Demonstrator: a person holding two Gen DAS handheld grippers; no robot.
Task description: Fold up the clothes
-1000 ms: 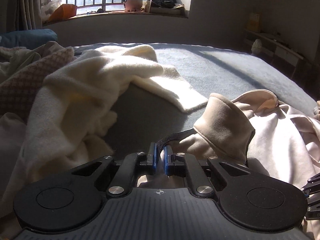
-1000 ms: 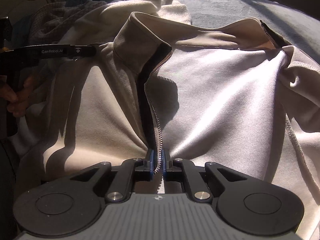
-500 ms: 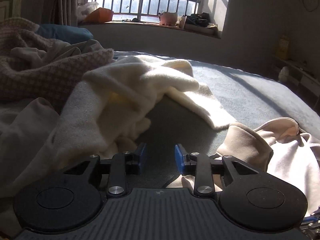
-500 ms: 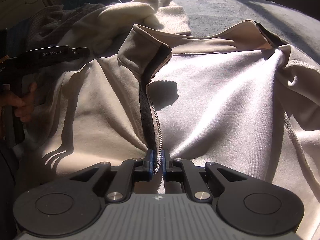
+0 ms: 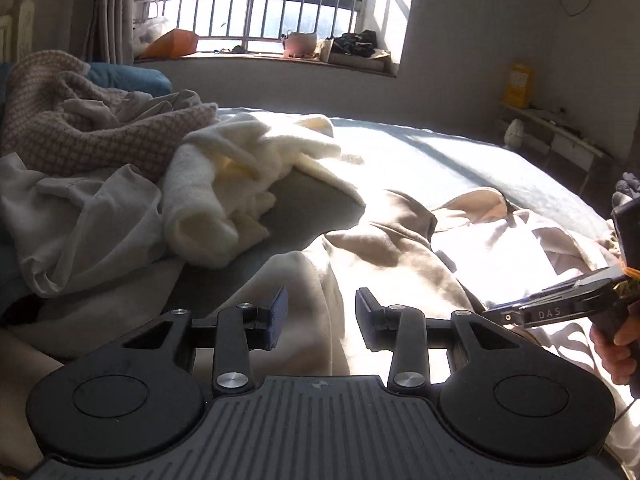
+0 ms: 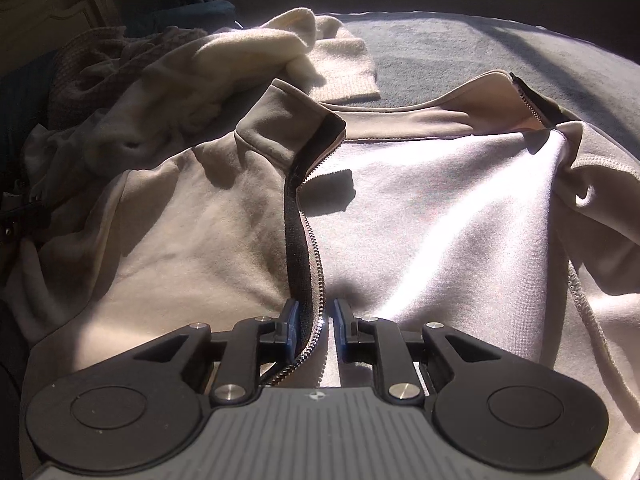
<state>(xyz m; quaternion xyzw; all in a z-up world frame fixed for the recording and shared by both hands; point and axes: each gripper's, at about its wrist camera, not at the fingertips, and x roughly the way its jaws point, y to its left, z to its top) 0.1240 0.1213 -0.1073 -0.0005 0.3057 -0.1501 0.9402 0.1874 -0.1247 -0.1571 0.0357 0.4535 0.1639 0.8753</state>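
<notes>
The beige zip jacket (image 6: 420,216) lies spread on the grey-blue bed (image 5: 460,160), toward the near edge. Its cloth is soft and matte like fleece, the inner back panel is smoother and shines in the sun, and the stand-up collar (image 6: 288,128) folds over at the top. A metal zipper (image 6: 316,264) on a dark tape runs down the left front edge in a gentle curve.

My right gripper (image 6: 313,322) has just been opening: its blue pads now stand a little apart on both sides of the zipper edge, which passes between them without being pressed. Half a second ago these pads were tight together on that edge.

My left gripper (image 5: 322,314) has also just been opening and holds nothing; only the loose beige sleeve (image 5: 316,280) lies under the gap. One second ago it was closed on the dark zipper tape near the collar, and now it is away from the collar, toward the left side of the bed.

Behind the jacket, toward the far left corner of the bed, there is a fluffy cream sweater (image 5: 240,168) in a heap, a pink waffle-knit blanket (image 5: 100,128) and a thin wrinkled white cloth (image 5: 88,220).
</notes>
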